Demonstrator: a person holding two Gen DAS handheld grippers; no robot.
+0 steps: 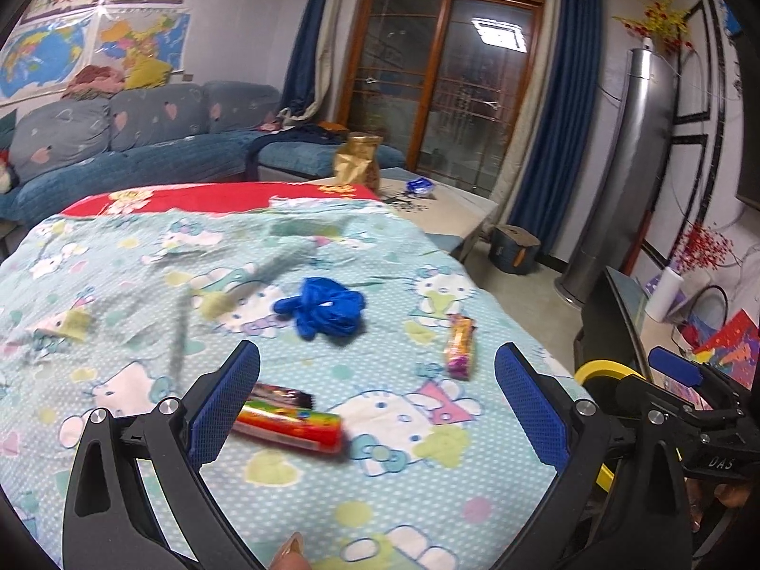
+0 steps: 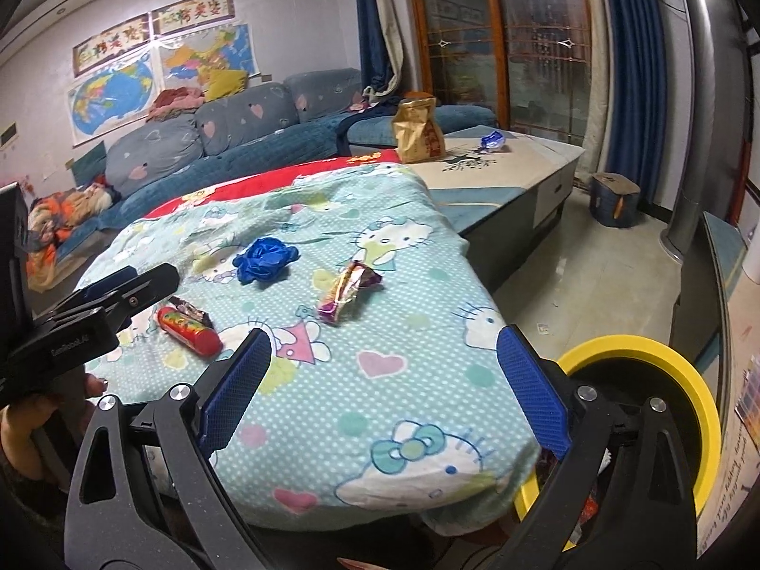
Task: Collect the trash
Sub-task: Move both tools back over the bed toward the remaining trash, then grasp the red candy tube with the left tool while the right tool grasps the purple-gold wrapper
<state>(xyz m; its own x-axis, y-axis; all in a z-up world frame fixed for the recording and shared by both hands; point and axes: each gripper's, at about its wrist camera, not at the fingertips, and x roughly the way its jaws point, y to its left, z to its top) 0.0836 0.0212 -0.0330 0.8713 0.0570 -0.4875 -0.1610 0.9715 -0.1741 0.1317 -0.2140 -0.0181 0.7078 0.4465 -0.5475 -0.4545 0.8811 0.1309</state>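
Observation:
Trash lies on a table under a Hello Kitty cloth (image 1: 332,484) (image 2: 380,380). A red candy tube (image 1: 289,424) (image 2: 190,327) lies by a dark wrapper (image 1: 280,393) (image 2: 192,309). A crumpled blue glove (image 1: 323,308) (image 2: 263,259) sits farther back. An orange-purple snack wrapper (image 1: 460,346) (image 2: 346,295) lies to the right. My left gripper (image 1: 377,375) is open and empty, low over the cloth, its left finger beside the red tube. My right gripper (image 2: 384,361) is open and empty near the table's right edge. A yellow-rimmed bin (image 2: 684,380) (image 1: 603,370) stands just right of the table.
A gold paper bag (image 2: 415,130) and a blue wrapper (image 2: 494,141) sit on the low table behind. A blue sofa (image 1: 142,142) lines the left wall. A small stool (image 2: 612,199) and a tall silver air conditioner (image 1: 617,180) stand on the tiled floor at right.

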